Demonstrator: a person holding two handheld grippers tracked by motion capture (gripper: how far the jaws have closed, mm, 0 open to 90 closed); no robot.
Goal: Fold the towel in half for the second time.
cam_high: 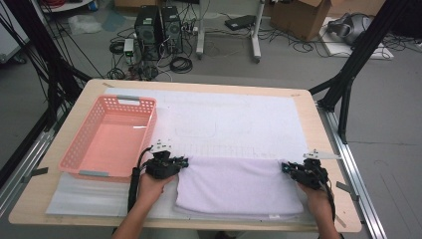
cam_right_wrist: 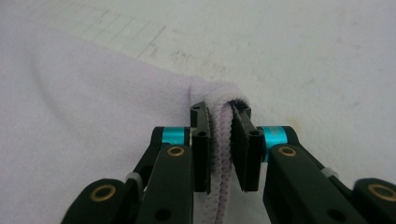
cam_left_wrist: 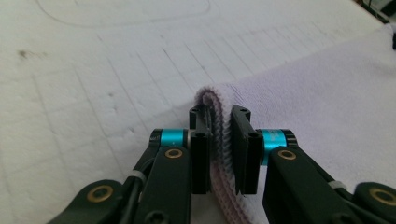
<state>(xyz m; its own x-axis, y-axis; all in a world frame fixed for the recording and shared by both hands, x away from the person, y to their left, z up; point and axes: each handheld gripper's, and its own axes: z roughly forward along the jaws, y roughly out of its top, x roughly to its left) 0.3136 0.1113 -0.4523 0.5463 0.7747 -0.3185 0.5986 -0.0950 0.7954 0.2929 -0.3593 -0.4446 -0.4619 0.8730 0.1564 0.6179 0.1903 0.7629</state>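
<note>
1. A pale lilac towel point(cam_high: 238, 185) lies folded flat on the near half of the table point(cam_high: 308, 114), on a white mat point(cam_high: 234, 119) that covers most of the tabletop.
2. The towel's far edge runs straight across between the two grippers; its near edge sits close to the table's front rim.
3. The left gripper point(cam_high: 180, 162) is at the towel's far left corner, held by the person's left hand point(cam_high: 149, 185).
4. In the left gripper view, its jaws stand narrow with a doubled fold of the towel point(cam_left_wrist: 220, 140) standing upright between the pads, which press on it from both sides.
5. The right gripper point(cam_high: 287, 168) is at the far right corner, held by the right hand point(cam_high: 314, 195).
6. In the right gripper view, its jaws are likewise pinched on a folded edge of the towel point(cam_right_wrist: 222, 140), the cloth bulging out just past the tips.
7. Both pinched corners seem raised slightly off the mat, though the high view is too coarse to be sure.
8. A pink plastic basket point(cam_high: 79, 149) stands on the left part of the table, just beside the left gripper and apart from the towel.
</note>
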